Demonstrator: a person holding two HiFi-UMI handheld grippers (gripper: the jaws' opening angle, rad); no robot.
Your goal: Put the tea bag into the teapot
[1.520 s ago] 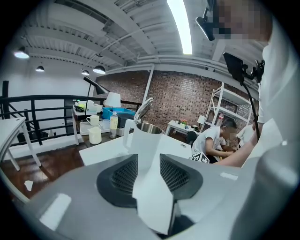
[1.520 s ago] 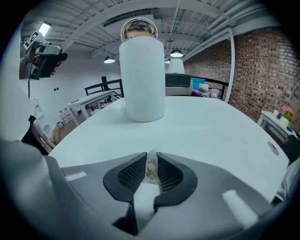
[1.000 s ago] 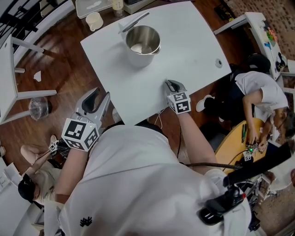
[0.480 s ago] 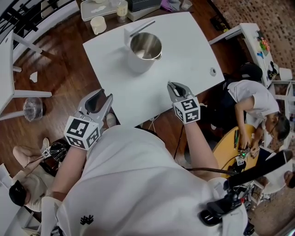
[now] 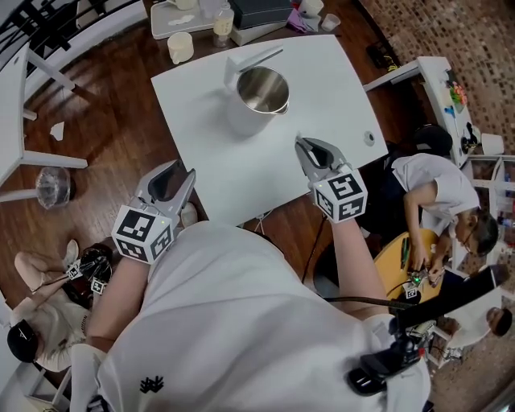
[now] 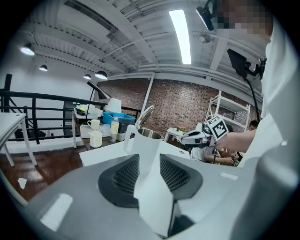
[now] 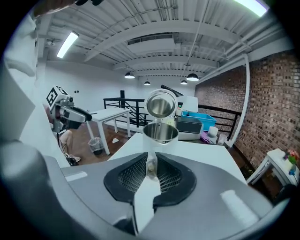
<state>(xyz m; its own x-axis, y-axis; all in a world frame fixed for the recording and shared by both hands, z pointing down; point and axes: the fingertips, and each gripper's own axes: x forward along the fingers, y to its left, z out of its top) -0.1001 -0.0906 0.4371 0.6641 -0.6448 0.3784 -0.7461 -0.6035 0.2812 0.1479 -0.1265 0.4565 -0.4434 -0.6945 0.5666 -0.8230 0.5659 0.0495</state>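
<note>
The steel teapot (image 5: 260, 90) stands on the far part of the white table (image 5: 233, 169) with its lid hinged up. My right gripper (image 5: 300, 144) hovers over the table's right side, short of the teapot, shut on a small tea bag (image 7: 151, 167) that shows between its pads. In the right gripper view the teapot (image 7: 160, 133) is straight ahead, mouth open. My left gripper (image 5: 172, 170) hangs off the table's near left edge, open with nothing in it. In the left gripper view, the left gripper (image 6: 149, 169) looks toward the teapot (image 6: 144, 142).
A tray (image 5: 179, 14) with cups and bottles sits beyond the table, with a cream cup (image 5: 179, 47) beside it. A person (image 5: 438, 181) sits working at the right. A clear bin (image 5: 52, 187) stands on the wood floor at left. A small grommet (image 5: 368, 138) marks the table's right edge.
My right gripper has lifted off the table top with the tea bag and sits higher. The left gripper has barely moved. The head camera has shifted a little.
</note>
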